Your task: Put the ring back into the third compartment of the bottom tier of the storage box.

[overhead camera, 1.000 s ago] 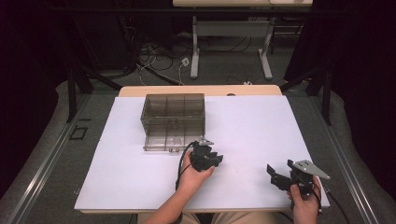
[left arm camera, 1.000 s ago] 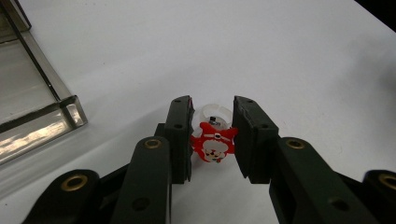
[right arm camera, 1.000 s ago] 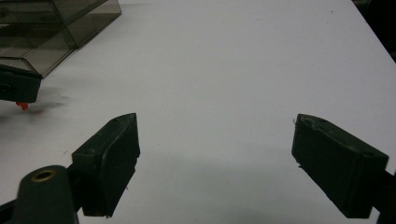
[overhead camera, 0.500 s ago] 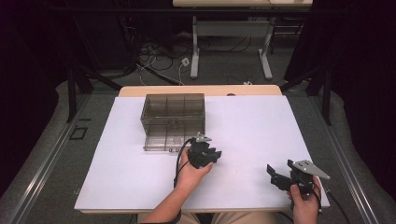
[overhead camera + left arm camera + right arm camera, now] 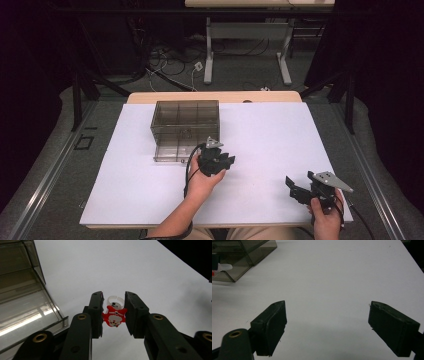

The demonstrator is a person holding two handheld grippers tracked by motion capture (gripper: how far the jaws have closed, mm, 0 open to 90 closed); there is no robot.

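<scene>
My left gripper (image 5: 226,161) hovers over the white table (image 5: 280,135), just off the front right corner of a smoky clear box (image 5: 185,120). It is shut on a small red Santa ring (image 5: 113,316), whose white band (image 5: 115,299) pokes out past the jaws of the left gripper (image 5: 113,296). The box's bottom drawer (image 5: 175,151) is pulled out toward me and lies at the left of the left gripper view (image 5: 27,312). My right gripper (image 5: 294,188) rests low at the table's front right, open with nothing between its jaws (image 5: 327,312).
The box (image 5: 242,255) sits far off at the upper left of the right gripper view. A wooden table edge (image 5: 215,96) runs behind the white top. Past it are cables and desk legs (image 5: 207,55) on the floor.
My left gripper has drifted a little away from me, toward the box's front corner, with the ring still in it. The right gripper has stayed put.
</scene>
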